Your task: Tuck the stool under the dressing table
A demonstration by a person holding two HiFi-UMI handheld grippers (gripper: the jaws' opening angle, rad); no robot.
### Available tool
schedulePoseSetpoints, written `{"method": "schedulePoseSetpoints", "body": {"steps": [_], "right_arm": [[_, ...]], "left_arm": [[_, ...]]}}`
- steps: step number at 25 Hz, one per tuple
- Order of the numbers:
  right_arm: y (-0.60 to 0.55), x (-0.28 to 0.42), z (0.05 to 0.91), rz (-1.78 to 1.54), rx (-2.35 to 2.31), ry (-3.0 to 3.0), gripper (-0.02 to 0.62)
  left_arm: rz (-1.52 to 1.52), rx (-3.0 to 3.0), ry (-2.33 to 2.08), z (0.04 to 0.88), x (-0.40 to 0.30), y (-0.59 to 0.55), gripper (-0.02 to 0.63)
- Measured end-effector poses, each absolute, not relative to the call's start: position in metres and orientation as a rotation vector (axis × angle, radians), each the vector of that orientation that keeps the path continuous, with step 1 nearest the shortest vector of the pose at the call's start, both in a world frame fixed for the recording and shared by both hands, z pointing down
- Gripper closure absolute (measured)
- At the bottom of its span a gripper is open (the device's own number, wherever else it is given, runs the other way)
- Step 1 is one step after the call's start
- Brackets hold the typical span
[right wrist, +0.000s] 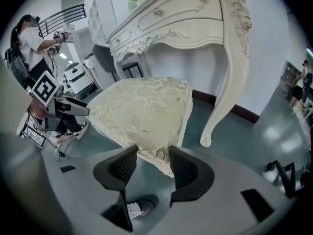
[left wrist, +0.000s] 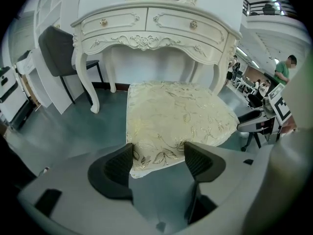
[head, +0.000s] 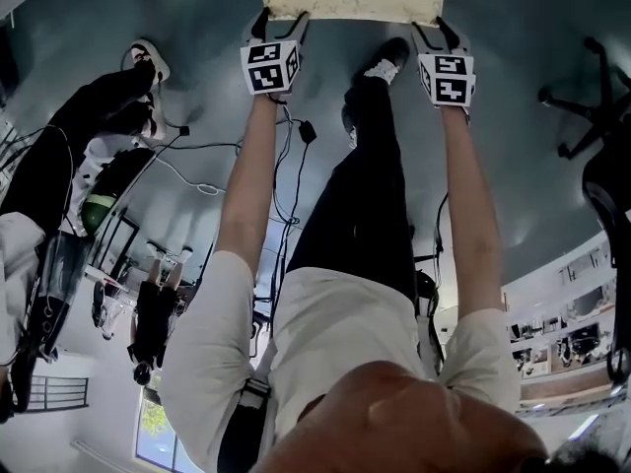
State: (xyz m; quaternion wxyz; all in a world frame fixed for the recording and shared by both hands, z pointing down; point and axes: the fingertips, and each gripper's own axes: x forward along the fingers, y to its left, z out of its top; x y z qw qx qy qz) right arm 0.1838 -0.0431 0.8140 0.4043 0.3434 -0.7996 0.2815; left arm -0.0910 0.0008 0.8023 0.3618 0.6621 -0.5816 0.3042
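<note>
L gripper (left wrist: 157, 155) & R gripper (right wrist: 152, 156) each clamped on a near corner of stool (left wrist: 176, 114) (dressing table (left wrist: 146, 31) just ahead)

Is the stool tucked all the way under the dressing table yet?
No, the stool stands out in front of the dressing table, with its whole seat top in plain view.

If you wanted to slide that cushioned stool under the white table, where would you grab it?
The near edge of the stool seat, one corner per gripper, coming from the side away from the dressing table. The padded rim is thin enough to fit between jaws, as the left gripper and right gripper show, and the table's opening lies straight ahead.
</note>
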Motion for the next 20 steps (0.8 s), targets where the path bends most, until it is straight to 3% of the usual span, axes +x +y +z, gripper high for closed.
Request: {"method": "schedulePoseSetpoints", "body": {"steps": [20], "right_arm": [[-0.078,0.180,0.806,0.744,0.942,-1.964,0.353]], "left_arm": [[0.820,1.760,-1.447,0.794,-0.096,-0.053,0.265]]}}
